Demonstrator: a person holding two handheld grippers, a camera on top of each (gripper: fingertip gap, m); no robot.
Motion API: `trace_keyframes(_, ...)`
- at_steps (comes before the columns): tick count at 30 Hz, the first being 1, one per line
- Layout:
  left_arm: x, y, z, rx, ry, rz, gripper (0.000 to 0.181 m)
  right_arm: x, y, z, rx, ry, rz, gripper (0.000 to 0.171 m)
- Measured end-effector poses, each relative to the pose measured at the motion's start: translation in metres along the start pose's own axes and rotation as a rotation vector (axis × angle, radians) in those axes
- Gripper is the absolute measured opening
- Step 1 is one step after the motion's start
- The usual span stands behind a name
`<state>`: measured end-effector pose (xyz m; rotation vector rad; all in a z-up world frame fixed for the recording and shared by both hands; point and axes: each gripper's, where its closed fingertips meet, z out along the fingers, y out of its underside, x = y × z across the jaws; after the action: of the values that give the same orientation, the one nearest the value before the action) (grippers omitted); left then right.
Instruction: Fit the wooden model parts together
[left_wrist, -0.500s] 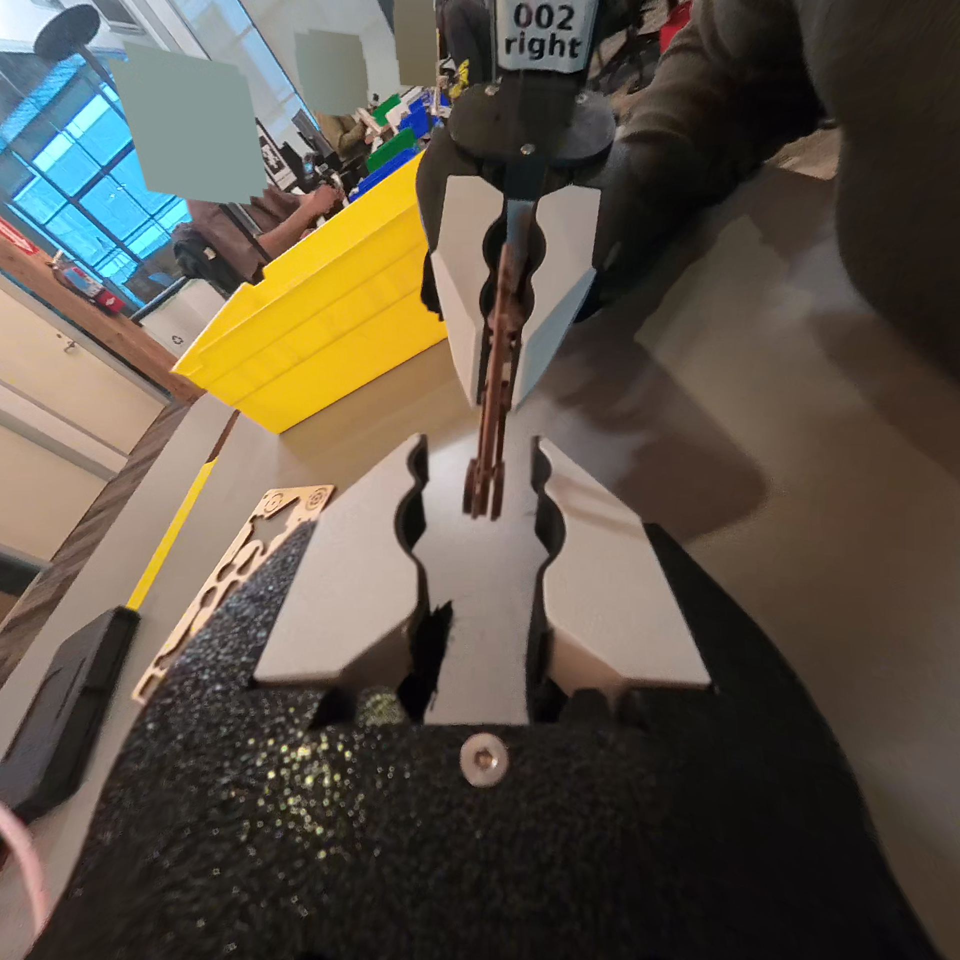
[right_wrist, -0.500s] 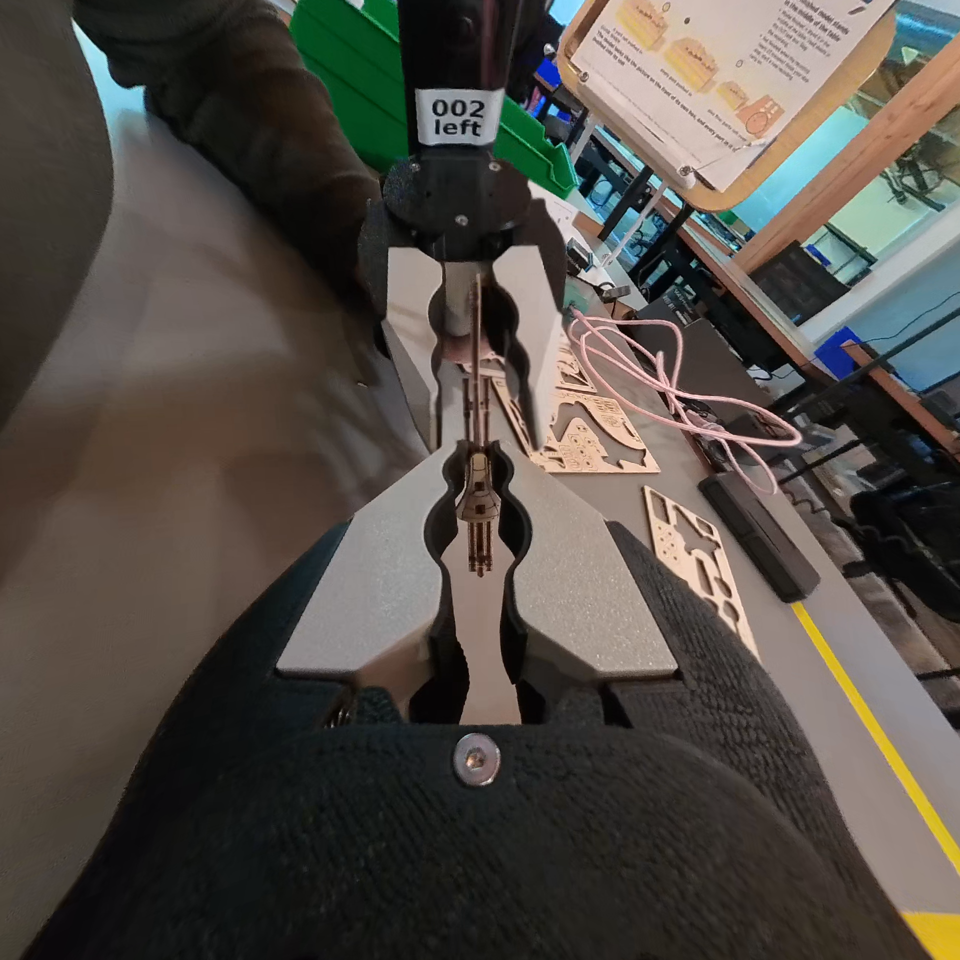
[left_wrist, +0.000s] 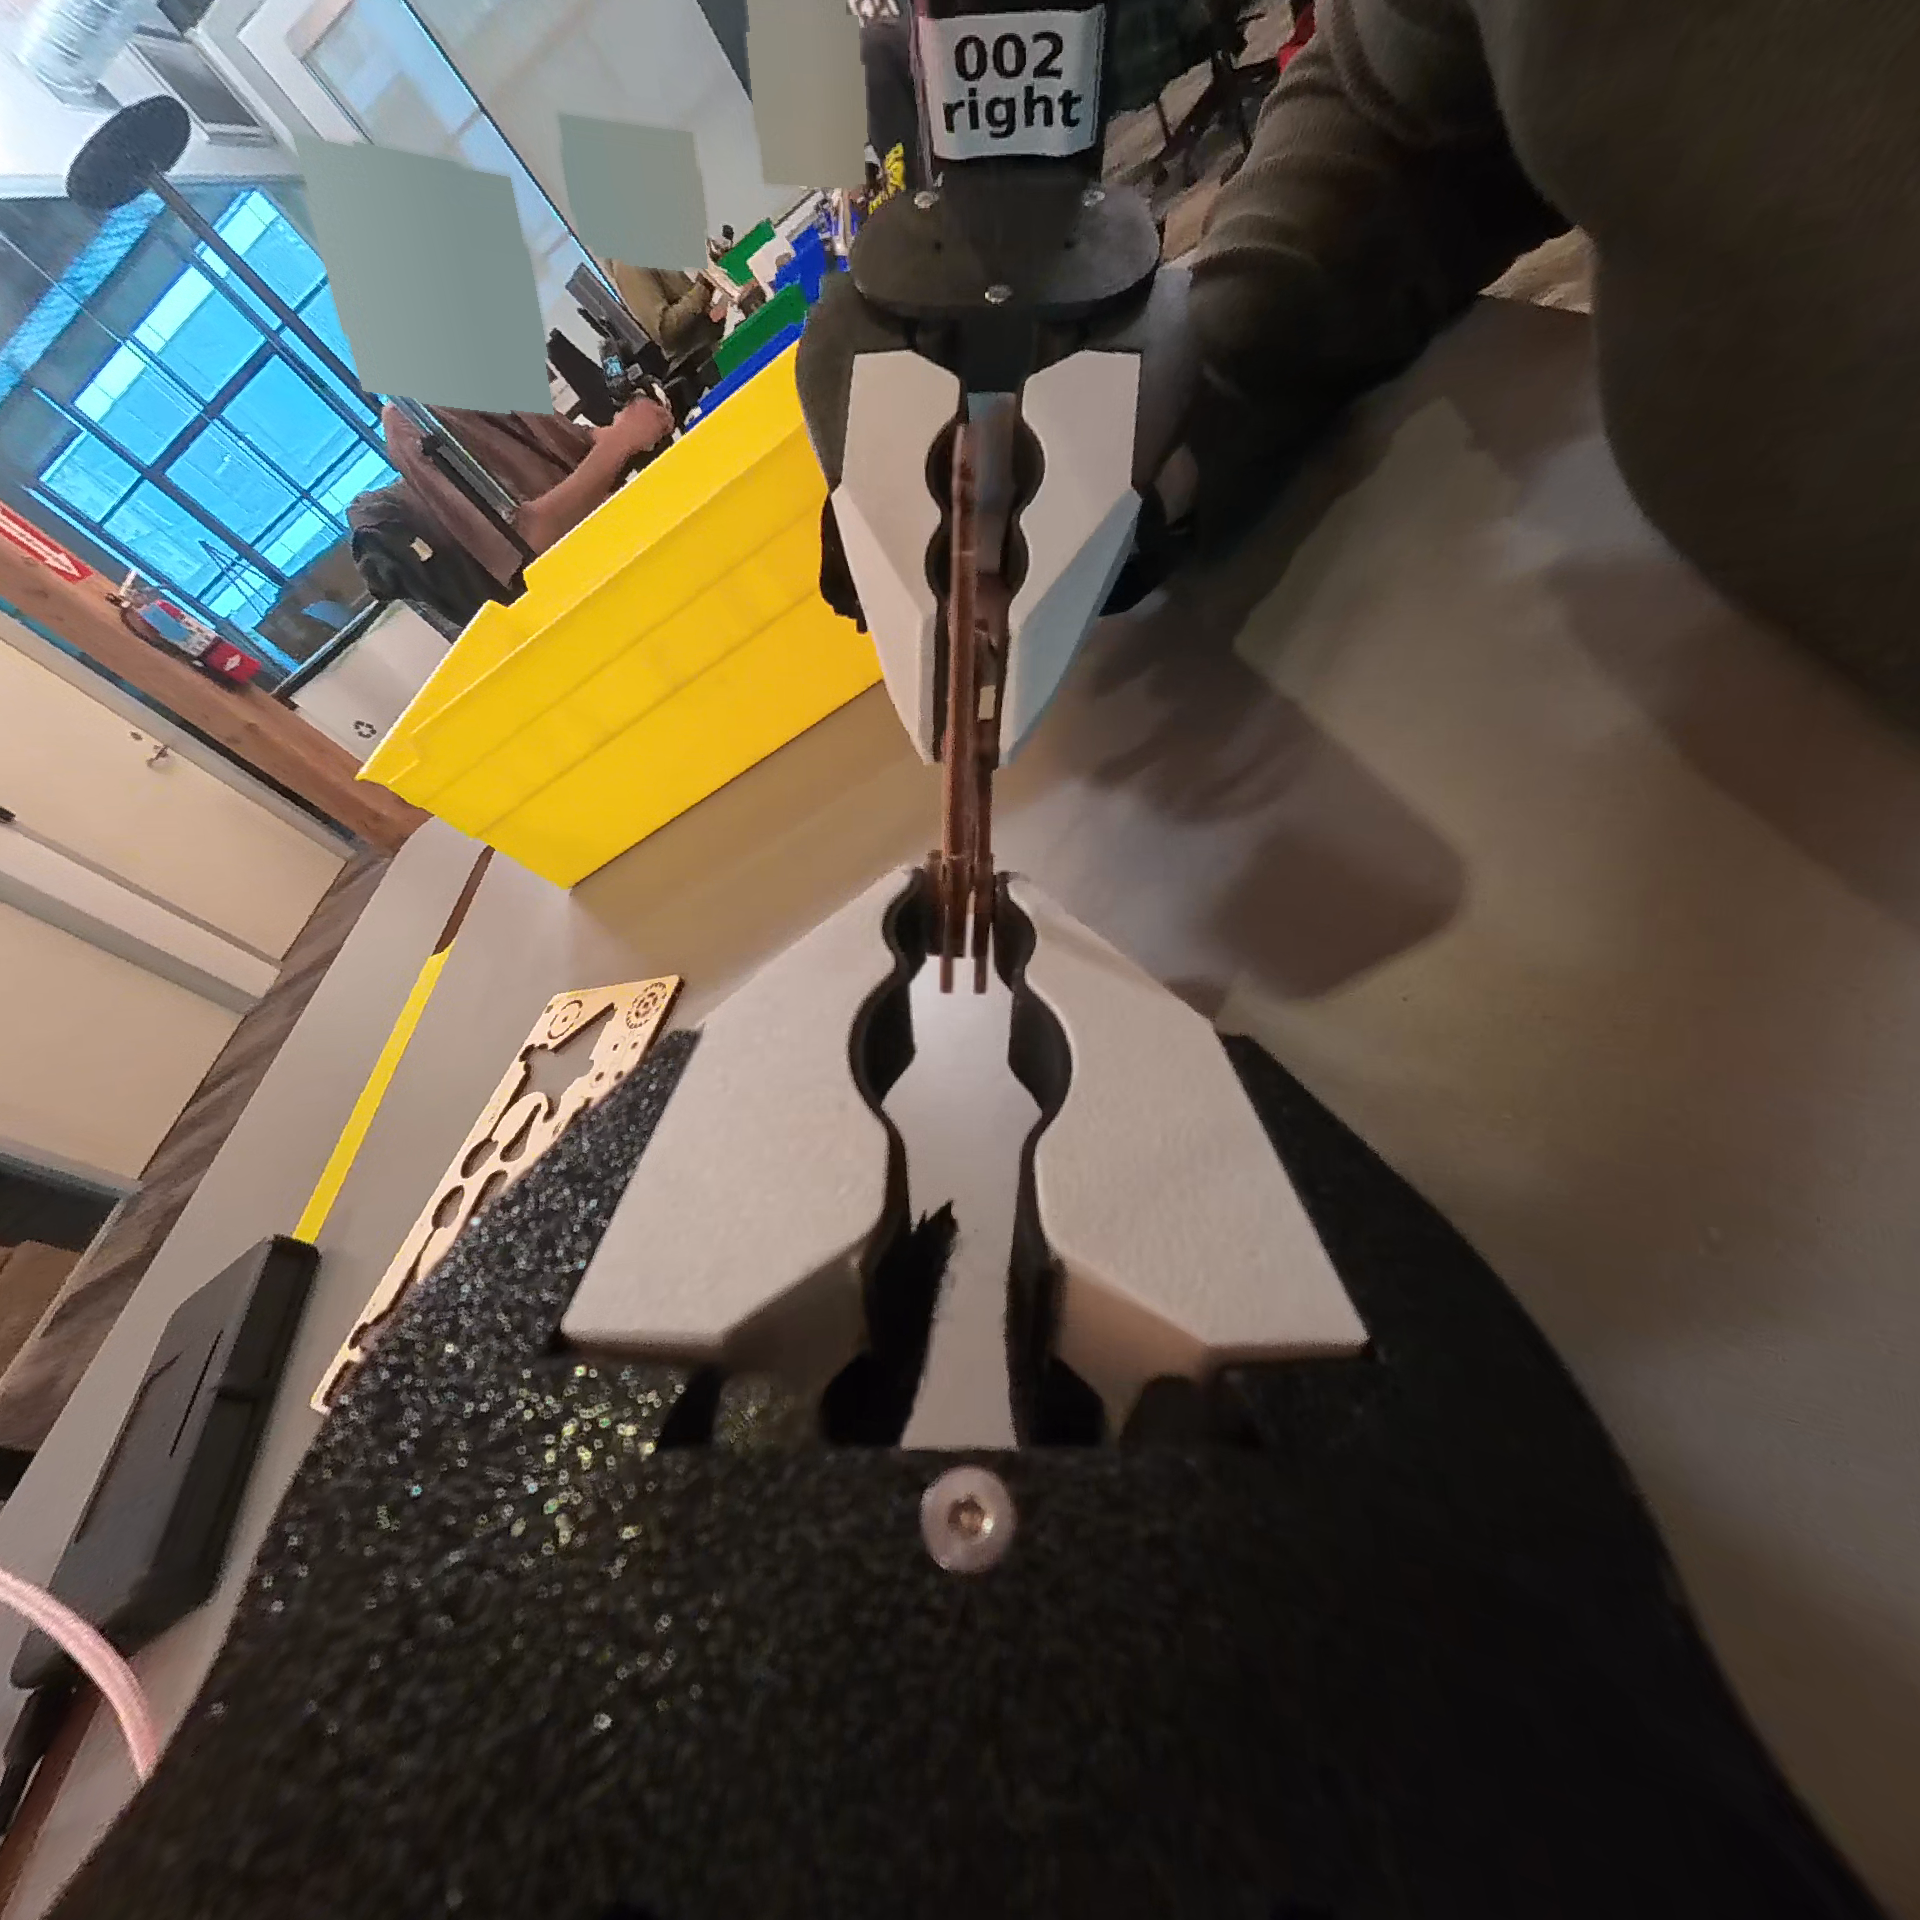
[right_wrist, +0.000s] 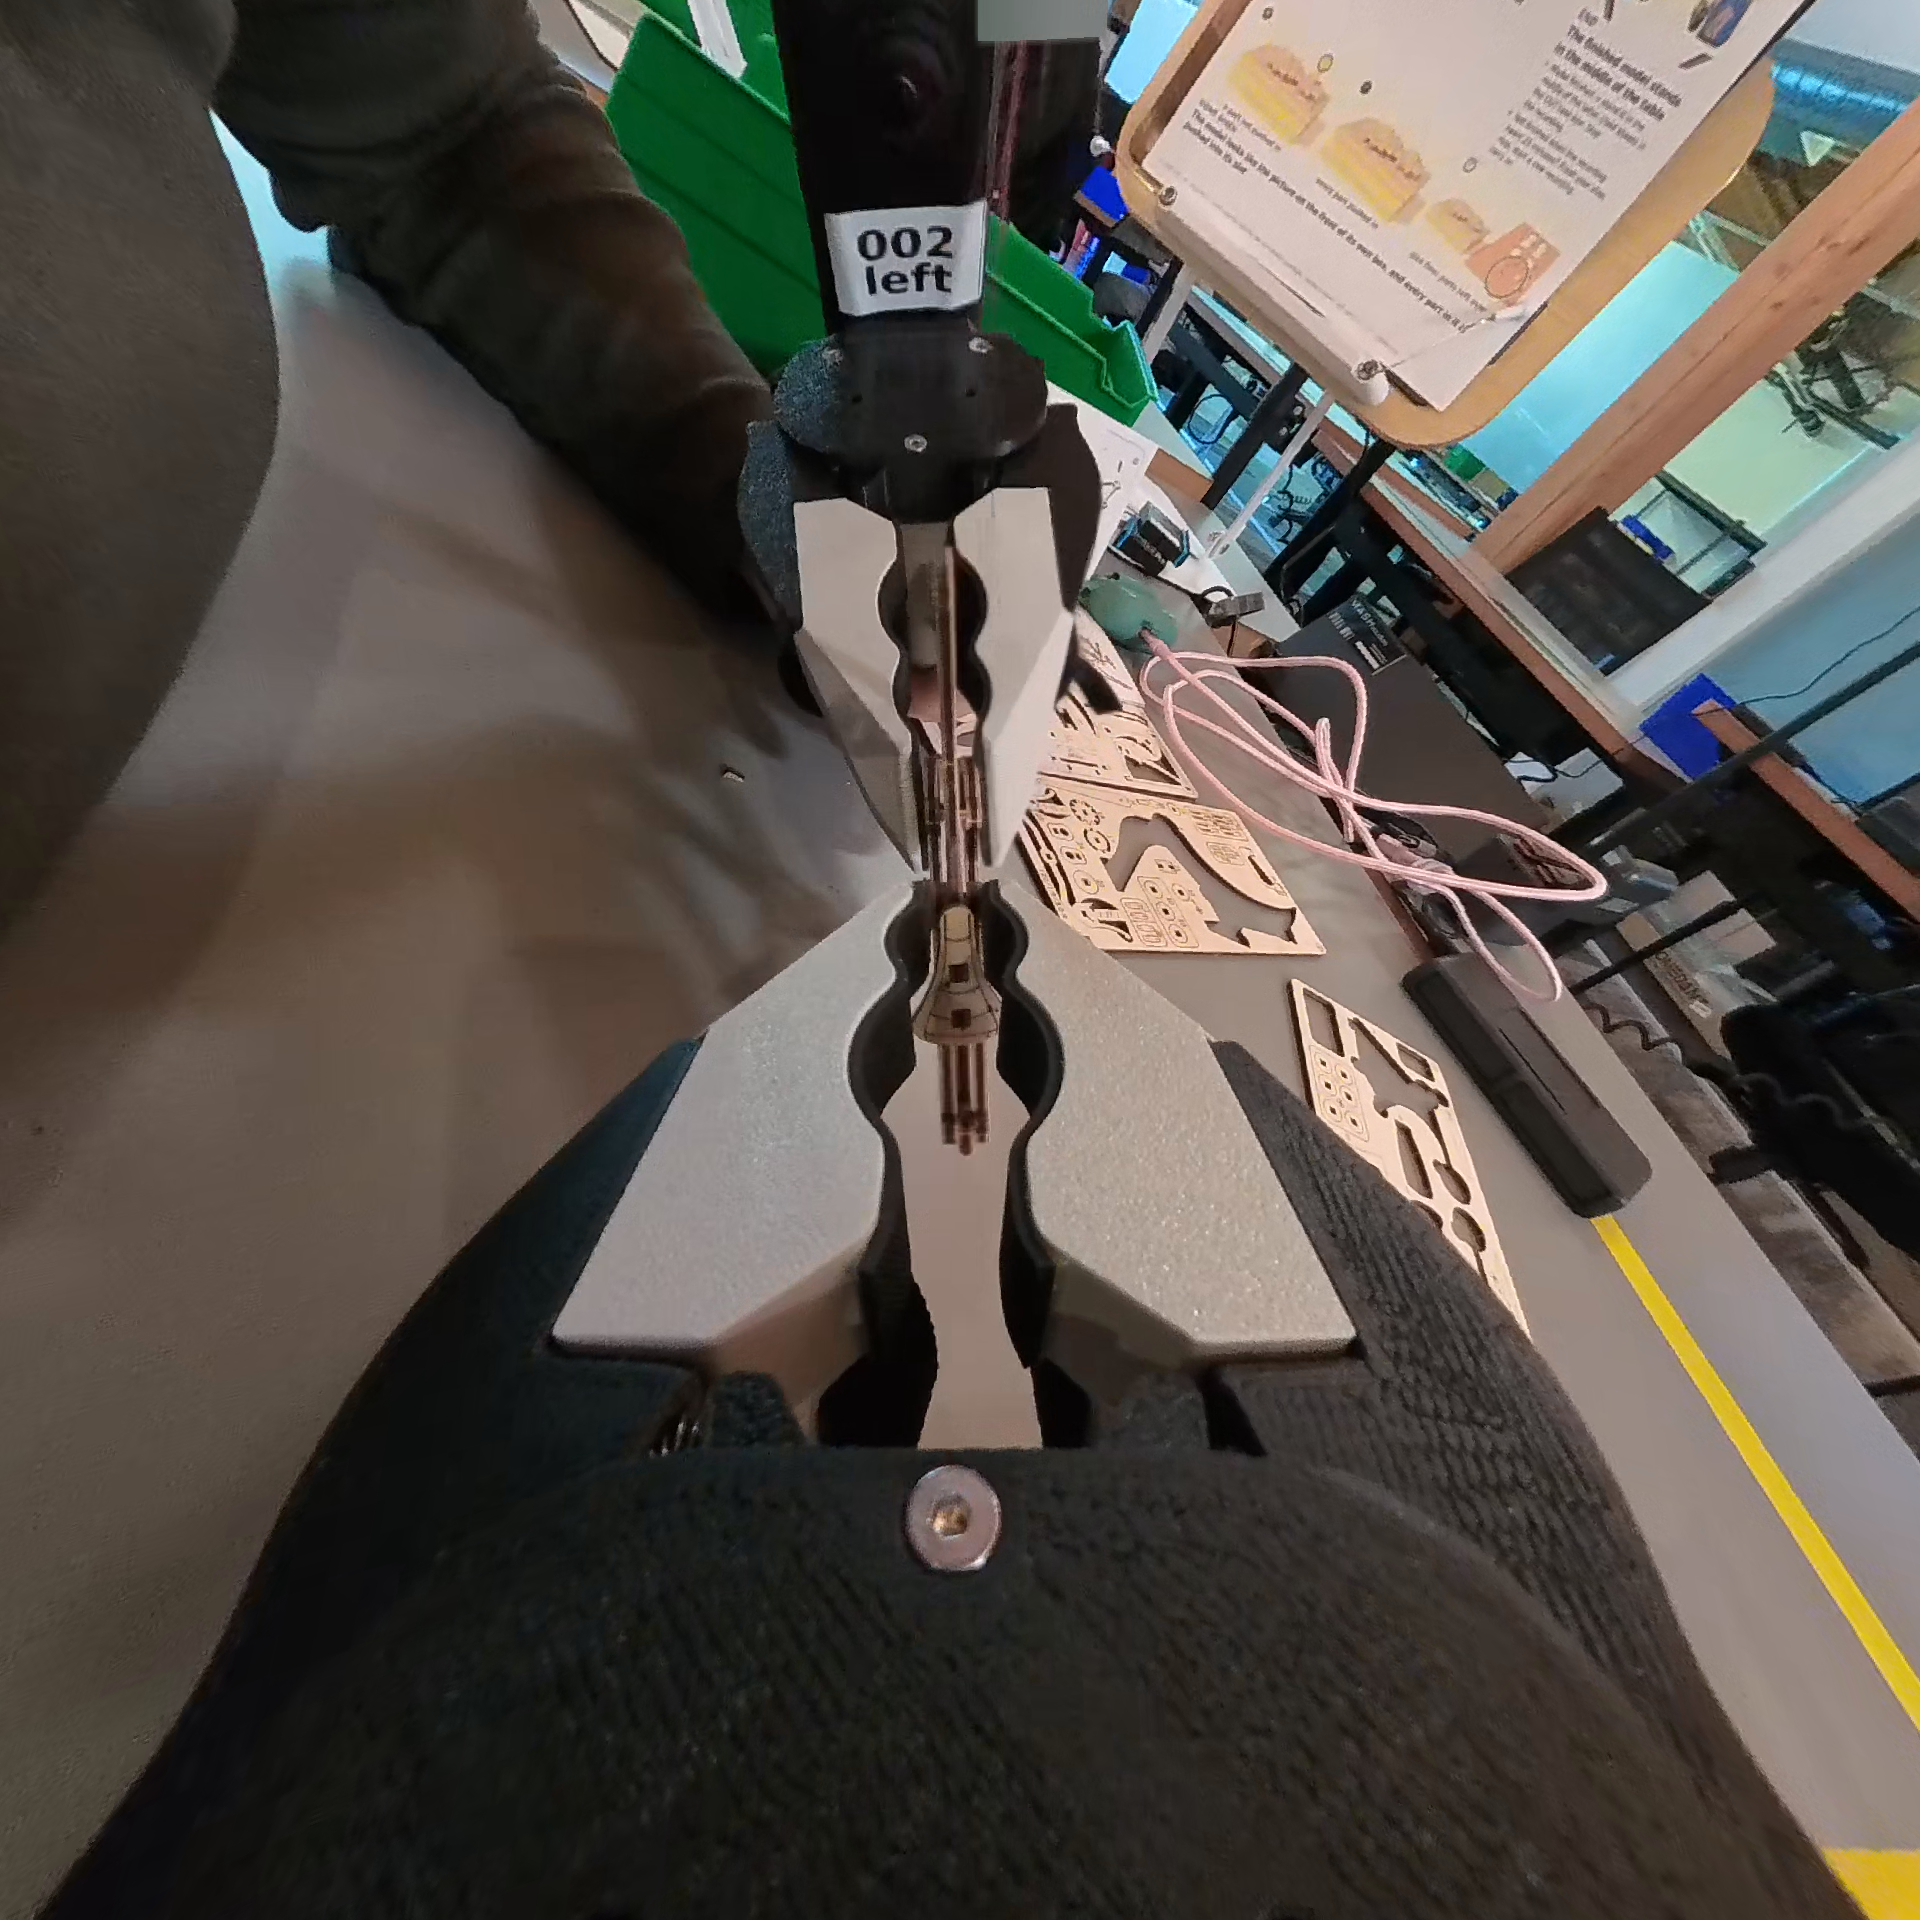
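Note:
A thin brown wooden model assembly (left_wrist: 964, 821) spans the gap between my two grippers, which face each other tip to tip above the grey table (left_wrist: 1558, 1143). My left gripper (left_wrist: 961, 899) is shut on the near end of the assembly. My right gripper (left_wrist: 961, 743), held in a dark-gloved hand, is shut on the far end. In the right wrist view my right gripper (right_wrist: 951, 891) clamps the assembly (right_wrist: 958, 997), whose pronged end lies between the fingers. The left gripper (right_wrist: 945, 860) grips the other end just beyond.
Yellow bins (left_wrist: 644, 644) stand at the back left. A punched-out wooden sheet (left_wrist: 499, 1153) and a black box (left_wrist: 177, 1423) lie left. On the other side are more wooden sheets (right_wrist: 1153, 883), a pink cable (right_wrist: 1351, 790), green bins (right_wrist: 727, 208) and an instruction board (right_wrist: 1434, 156). The tips of both grippers are at nearly the same place.
My left gripper was open with the assembly's tip between its fingers; now it has shut on that tip. The two grippers have moved closer together, nearly tip to tip.

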<state>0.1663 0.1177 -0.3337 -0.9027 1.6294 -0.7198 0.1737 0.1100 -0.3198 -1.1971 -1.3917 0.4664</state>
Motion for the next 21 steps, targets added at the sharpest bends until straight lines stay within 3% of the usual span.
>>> trace_keyframes(11,-0.004,0.005,0.003,-0.094,-0.028,0.011,0.008,0.006,0.008,-0.001,-0.045,0.018,0.013,0.008)
trace_keyframes(14,-0.002,0.009,0.007,-0.115,-0.021,-0.001,0.008,-0.002,0.007,0.007,-0.066,-0.008,-0.008,0.027)
trace_keyframes(21,0.009,0.003,0.012,-0.098,0.014,0.019,0.008,-0.009,0.009,0.013,-0.107,0.007,-0.115,0.001)
